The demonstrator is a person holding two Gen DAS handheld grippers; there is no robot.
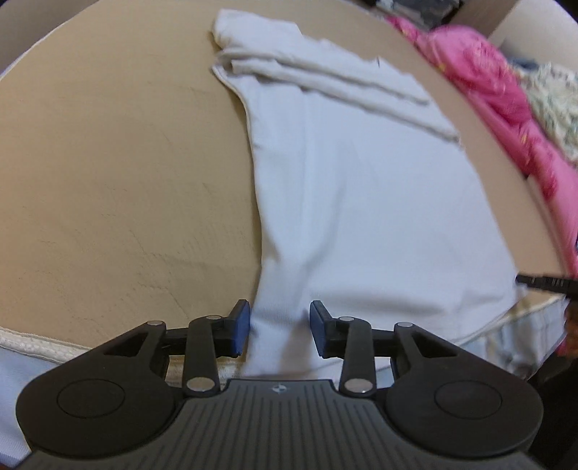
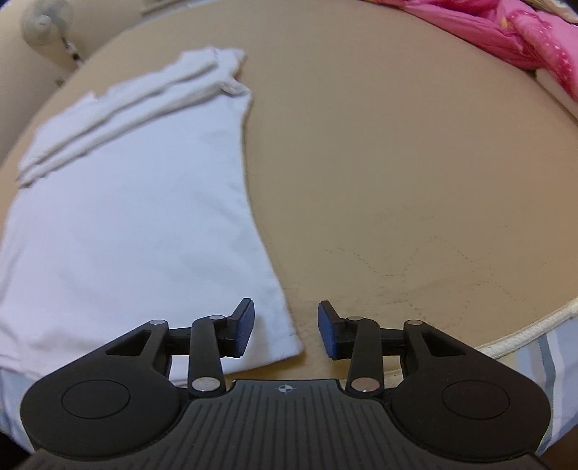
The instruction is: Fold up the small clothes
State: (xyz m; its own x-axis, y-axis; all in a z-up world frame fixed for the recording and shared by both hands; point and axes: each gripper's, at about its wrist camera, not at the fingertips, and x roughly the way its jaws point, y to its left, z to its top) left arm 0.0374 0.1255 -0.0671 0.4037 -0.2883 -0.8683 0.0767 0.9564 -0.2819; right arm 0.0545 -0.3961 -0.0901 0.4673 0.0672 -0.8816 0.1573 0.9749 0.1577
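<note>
A white garment [image 1: 361,202] lies flat on a tan mattress [image 1: 119,180], with a folded band of cloth across its far end. My left gripper [image 1: 280,327] is open over the garment's near left corner; cloth shows between the blue pads [image 1: 242,325] but they do not press it. In the right wrist view the same white garment [image 2: 137,217] fills the left half. My right gripper [image 2: 286,329] is open at its near right corner, whose tip lies in the gap, untouched. A dark tip of the right gripper [image 1: 542,282] shows at the left view's right edge.
Pink bedding [image 1: 505,101] and patterned cloth [image 1: 556,105] are heaped along the mattress's far side. The mattress's white piped edge [image 2: 523,325] runs close below both grippers. Bare tan surface [image 2: 415,162] stretches right of the garment. A fan [image 2: 47,25] stands beyond the far left.
</note>
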